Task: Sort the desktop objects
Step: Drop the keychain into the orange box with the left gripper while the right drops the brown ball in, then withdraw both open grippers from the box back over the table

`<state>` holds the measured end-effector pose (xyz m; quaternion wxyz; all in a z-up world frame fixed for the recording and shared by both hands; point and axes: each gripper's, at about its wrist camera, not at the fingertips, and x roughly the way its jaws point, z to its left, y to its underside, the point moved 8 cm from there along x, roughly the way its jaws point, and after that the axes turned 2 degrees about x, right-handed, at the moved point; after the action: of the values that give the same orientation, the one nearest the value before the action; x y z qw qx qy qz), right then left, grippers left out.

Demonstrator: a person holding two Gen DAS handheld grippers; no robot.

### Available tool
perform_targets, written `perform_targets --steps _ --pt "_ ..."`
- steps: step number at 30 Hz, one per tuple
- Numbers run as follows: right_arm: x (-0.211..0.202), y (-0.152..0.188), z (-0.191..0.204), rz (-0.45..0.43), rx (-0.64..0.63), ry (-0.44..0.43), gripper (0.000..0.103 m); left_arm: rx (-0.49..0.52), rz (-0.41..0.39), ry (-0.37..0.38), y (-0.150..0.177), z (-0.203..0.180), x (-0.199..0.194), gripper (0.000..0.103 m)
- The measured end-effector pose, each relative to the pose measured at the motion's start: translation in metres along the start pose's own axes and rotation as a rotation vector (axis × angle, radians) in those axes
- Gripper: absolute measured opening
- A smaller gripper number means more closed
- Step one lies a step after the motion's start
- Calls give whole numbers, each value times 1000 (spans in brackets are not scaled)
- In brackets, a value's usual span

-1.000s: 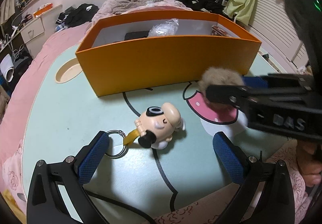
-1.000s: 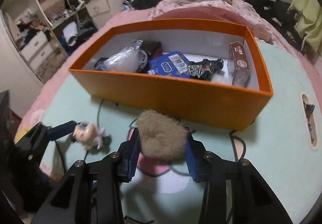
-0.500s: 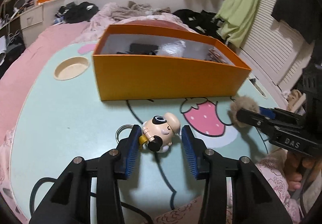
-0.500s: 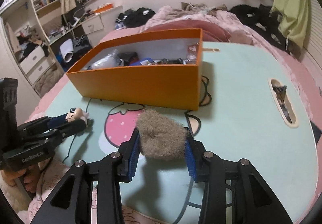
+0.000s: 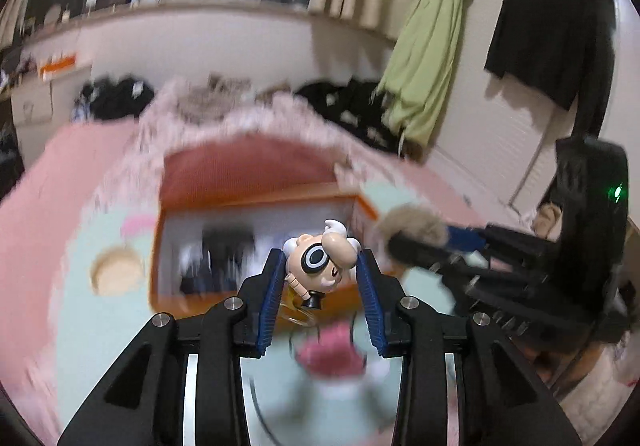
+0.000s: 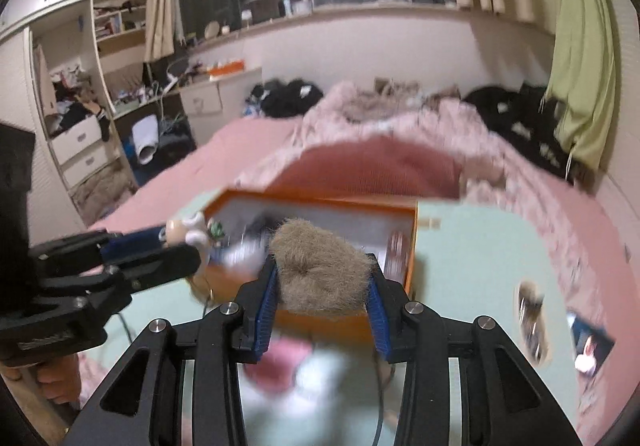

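Observation:
A small cartoon figure keychain (image 5: 318,266) hangs off the table between the blue pads of my left gripper (image 5: 320,252); its jaws are still closing and the pads press on the figure's head. Its ring dangles below. My right gripper (image 6: 322,260) is shut on a brown fur ball (image 6: 320,270), also held in the air. Both stand in front of the open orange box (image 5: 256,203) (image 6: 320,201), side by side. In the left wrist view the right gripper (image 5: 416,238) with the fur ball (image 5: 412,224) is at the right. In the right wrist view the left gripper (image 6: 180,246) is at the left.
The box sits on a mint-green table (image 5: 80,286) with a strawberry picture; several blurred items lie inside. A round cup recess (image 5: 116,274) lies left of the box, a slot with small items (image 6: 530,306) at the right. A pink bed with clothes lies beyond.
The left jaws closed around the figure keychain and lifted it off the table. The right gripper rose with the fur ball. Both views tilted up toward the box and room.

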<state>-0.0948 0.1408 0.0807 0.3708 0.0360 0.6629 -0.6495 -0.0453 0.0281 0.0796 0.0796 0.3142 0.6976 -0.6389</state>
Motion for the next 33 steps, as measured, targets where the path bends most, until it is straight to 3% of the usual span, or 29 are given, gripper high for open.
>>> perform_targets --steps 2,4,6,7,9,10,12,13,15,20,25,28,33 --pt "14 -11 -3 2 0 16 40 8 -26 -19 -21 3 11 38" --pt "33 -10 -7 28 -10 40 44 3 11 -39 -26 10 36 39" --pt "57 4 -20 107 -20 137 63 -18 78 -83 -15 20 59 40" --pt "68 15 -25 151 -31 164 66 -39 124 -111 -5 28 70 42" --pt "69 22 -27 97 -111 221 70 -104 208 -128 22 40 87 49" --pt "76 32 -28 133 -142 244 71 -119 232 -133 33 42 93 53" --pt "77 34 -34 126 -92 209 71 -49 194 -199 37 43 91 61" --pt "80 36 -38 142 -54 178 71 -54 165 -234 36 48 88 72" --pt "85 39 -41 156 -19 150 71 -91 180 -220 38 51 90 79" --pt "82 40 -36 113 -43 173 71 -88 161 -202 38 49 88 80" --pt "46 24 -25 30 -35 146 75 -125 76 -171 25 43 65 80" --pt "24 25 -21 2 -43 142 79 -102 67 -168 20 31 47 80" --pt "12 67 -17 119 -38 132 82 -54 157 -149 52 11 37 81"
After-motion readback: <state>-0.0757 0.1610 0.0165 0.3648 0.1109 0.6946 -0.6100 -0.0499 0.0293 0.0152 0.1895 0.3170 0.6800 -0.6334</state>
